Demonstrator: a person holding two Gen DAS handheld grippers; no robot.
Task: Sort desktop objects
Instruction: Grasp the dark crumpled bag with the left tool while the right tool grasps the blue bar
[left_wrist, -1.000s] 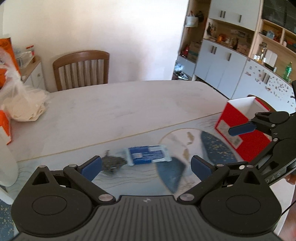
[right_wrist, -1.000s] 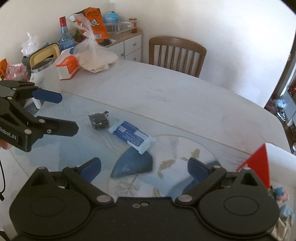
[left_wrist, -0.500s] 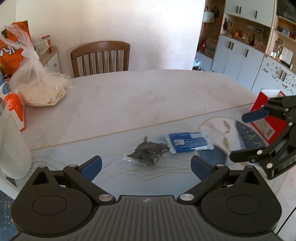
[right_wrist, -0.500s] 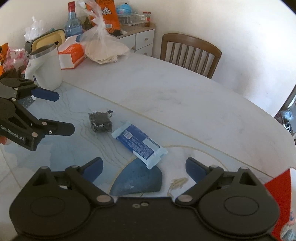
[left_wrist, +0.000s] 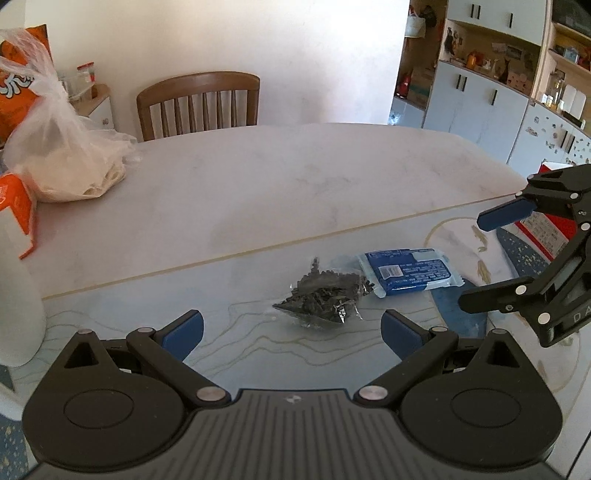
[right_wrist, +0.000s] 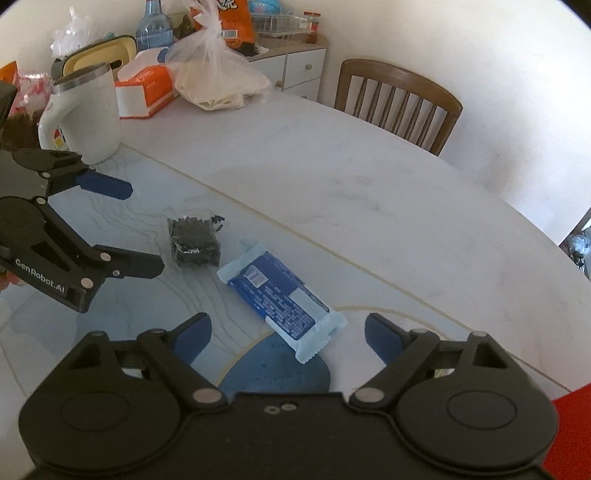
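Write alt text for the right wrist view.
Open right tongs hover low over a blue-and-white snack packet lying on a patterned table mat, beside a small clear bag of dark bits. The left tongs, also open, reach in from the left; a white mug and a wooden chair lie beyond.

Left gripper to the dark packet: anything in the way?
Nothing visible. The left gripper is open, and the dark packet lies on bare tabletop just ahead of its fingertips. The blue wrapper sits beside the packet on the far right, and the right gripper hovers further right, outside that path.
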